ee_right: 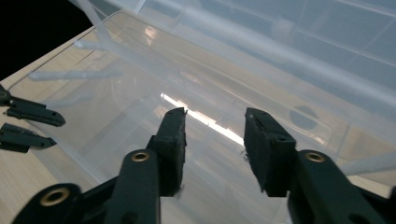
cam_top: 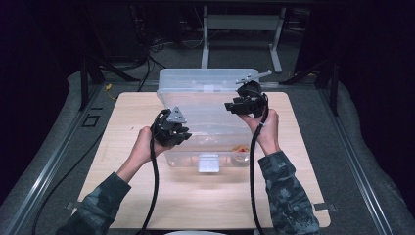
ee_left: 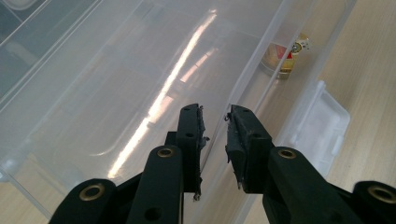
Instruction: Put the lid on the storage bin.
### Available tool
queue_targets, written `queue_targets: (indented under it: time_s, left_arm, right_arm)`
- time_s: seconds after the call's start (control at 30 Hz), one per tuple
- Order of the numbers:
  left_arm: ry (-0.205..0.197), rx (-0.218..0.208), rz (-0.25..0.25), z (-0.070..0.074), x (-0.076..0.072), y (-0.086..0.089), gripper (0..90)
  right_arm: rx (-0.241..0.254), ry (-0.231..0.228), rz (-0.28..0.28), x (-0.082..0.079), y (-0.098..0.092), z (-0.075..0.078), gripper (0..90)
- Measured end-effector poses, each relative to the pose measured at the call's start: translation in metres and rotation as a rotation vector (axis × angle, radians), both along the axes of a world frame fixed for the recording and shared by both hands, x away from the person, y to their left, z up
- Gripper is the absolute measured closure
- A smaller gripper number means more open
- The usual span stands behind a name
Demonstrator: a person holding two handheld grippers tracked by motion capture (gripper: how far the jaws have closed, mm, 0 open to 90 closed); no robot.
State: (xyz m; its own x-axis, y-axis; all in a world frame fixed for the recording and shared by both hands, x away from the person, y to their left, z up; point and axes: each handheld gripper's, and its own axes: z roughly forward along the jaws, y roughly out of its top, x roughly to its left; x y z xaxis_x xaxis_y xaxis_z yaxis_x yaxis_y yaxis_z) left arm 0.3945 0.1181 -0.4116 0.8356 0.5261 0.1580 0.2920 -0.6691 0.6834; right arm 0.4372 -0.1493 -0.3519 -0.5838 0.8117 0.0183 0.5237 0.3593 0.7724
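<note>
A clear plastic storage box (cam_top: 208, 78) stands in the middle of the wooden table (cam_top: 122, 147), with a clear lid (cam_top: 210, 120) over it. My left gripper (cam_top: 182, 134) is at the lid's left edge. In the left gripper view its pads (ee_left: 191, 135) are shut on the thin clear rim of the lid (ee_left: 116, 93). My right gripper (cam_top: 231, 107) hovers over the box's far right side. Its jaws (ee_right: 215, 116) stand apart above the lid (ee_right: 140, 79), nothing pressed between them. Inside the box lies a small jar with a red and yellow label (ee_left: 285, 56), near the front right corner (cam_top: 240, 148).
A white latch (cam_top: 209, 163) sits at the middle of the box's front wall, also seen from the left gripper (ee_left: 322, 121). The left gripper's jaw tips show at the left edge of the right gripper view (ee_right: 28, 123). Bare wood surrounds the box; a metal frame (cam_top: 242, 29) stands behind the table.
</note>
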Motion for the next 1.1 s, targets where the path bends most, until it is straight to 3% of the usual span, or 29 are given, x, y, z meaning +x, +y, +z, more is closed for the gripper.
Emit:
queue_targets:
  time_s: [0.1, 0.2, 0.4, 0.6, 0.83, 1.1]
  left_arm:
    - [0.009, -0.011, 0.005, -0.003, -0.002, 0.0, 72.8]
    - [0.016, -0.024, 0.017, -0.005, -0.004, 0.0, 71.9]
    - [0.006, -0.017, 0.038, -0.006, -0.007, -0.001, 67.7]
    - [0.049, -0.022, 0.048, -0.006, -0.01, 0.003, 43.1]
    - [0.076, -0.053, 0.041, -0.001, -0.018, 0.015, 25.9]
    - [0.07, -0.057, 0.044, 0.01, -0.032, 0.031, 18.6]
  right_arm:
    - [0.039, 0.008, -0.034, -0.001, -0.002, -0.001, 80.0]
    - [0.051, 0.008, -0.044, -0.005, -0.003, -0.005, 84.8]
    - [0.048, 0.002, -0.045, -0.009, -0.003, -0.008, 85.4]
    - [0.033, -0.004, -0.045, -0.013, -0.004, -0.008, 85.3]
    - [0.015, -0.01, -0.041, -0.018, -0.002, -0.011, 85.2]
    - [0.009, -0.01, -0.037, -0.024, -0.002, -0.017, 84.9]
